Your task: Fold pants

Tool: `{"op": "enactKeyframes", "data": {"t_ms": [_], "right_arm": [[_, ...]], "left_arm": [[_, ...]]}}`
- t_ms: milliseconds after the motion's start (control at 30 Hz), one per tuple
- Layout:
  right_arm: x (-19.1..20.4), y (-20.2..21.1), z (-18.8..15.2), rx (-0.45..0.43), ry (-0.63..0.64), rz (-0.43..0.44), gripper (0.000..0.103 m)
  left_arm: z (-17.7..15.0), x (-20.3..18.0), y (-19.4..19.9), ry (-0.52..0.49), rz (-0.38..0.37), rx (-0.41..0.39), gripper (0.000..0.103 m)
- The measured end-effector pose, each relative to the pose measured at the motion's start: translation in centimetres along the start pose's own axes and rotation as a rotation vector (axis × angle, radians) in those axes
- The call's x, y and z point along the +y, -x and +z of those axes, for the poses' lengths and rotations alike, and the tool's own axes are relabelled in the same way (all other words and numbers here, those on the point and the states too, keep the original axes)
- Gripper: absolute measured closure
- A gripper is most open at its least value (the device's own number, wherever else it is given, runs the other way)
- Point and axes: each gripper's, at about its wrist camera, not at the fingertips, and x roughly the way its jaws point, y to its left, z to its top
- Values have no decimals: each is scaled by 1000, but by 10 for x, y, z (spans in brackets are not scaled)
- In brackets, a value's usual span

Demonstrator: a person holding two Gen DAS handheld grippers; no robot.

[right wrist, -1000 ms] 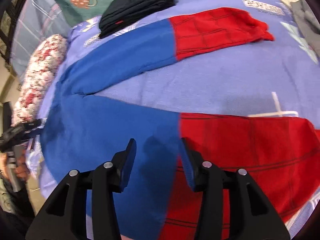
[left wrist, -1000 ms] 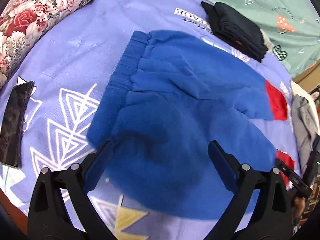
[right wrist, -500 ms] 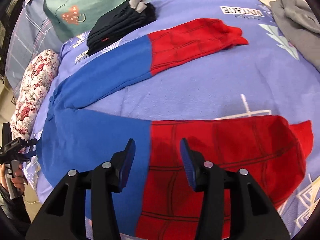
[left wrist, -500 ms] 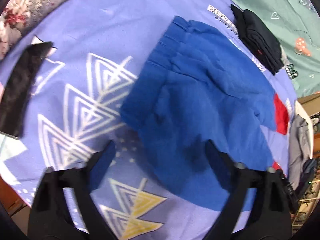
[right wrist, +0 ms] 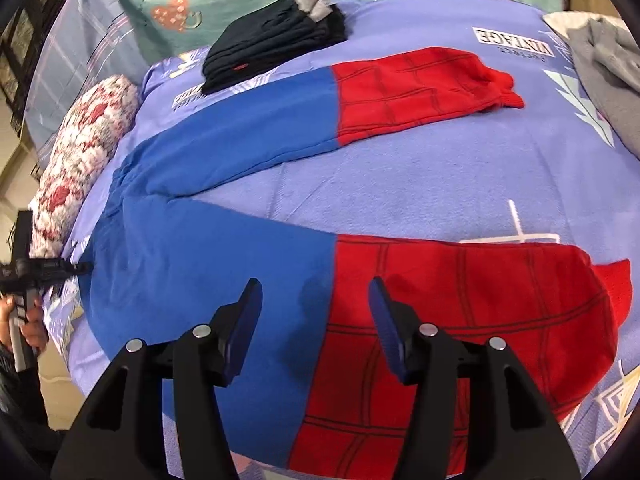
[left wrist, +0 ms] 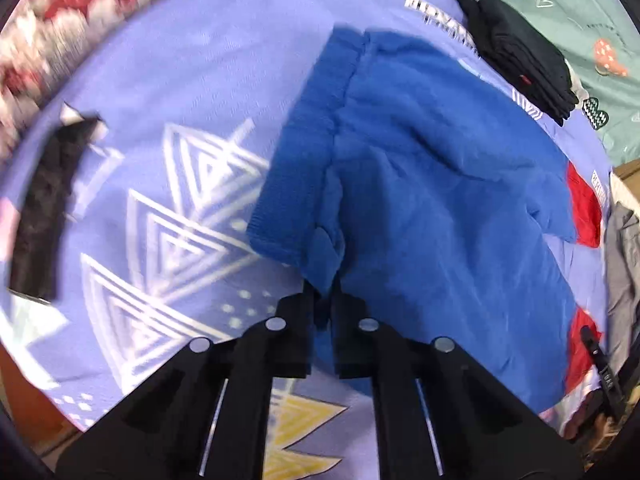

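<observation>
2 grippers work these pants (right wrist: 224, 264), which lie spread flat on the purple blanket (right wrist: 400, 184), both legs running from blue into red. Nearest us, the left gripper (left wrist: 325, 300) has pinched shut on a tuck of blue cloth at the waistband (left wrist: 304, 184) corner. We would keep that pinch deep enough to catch both layers before lifting. The right gripper (right wrist: 316, 316) hovers over the near leg where blue meets red, jaws opening and about half apart, nothing between them; it should bite the leg's edge next. Both tools tilt steeply downward. Farther back sits a folded black garment (right wrist: 272, 44).
</observation>
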Motion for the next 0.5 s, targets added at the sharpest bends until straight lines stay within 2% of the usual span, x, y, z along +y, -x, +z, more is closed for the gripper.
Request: {"op": "enactKeyframes", "data": {"t_ms": [67,167,267,300,367,433,467,500], "right_arm": [[0,-1,0,14,-3,10,47],[-2,-3,0,28,-21,22,47],[-6,-10,-3,53,-40,5,47],[-9,-13,-4,66,-55,0,47],[-11,-12,-3,62,-65,13,47],[-13,-5,0,41,-76,21,47],[-15,-1,1,23,-84,22,47],[-17,4,3,7,-90,9,47]], "left_arm": [[0,-1,14,-19,44,-22,97],[-4,3,25,-24,82,-15,97],[-6,21,25,6,196,-24,99],[-6,30,21,28,190,6,98],[-6,45,15,124,80,64,98],[-4,45,21,134,16,45,92],[-3,40,25,110,16,20,76],[-1,33,31,83,9,-11,64]]}}
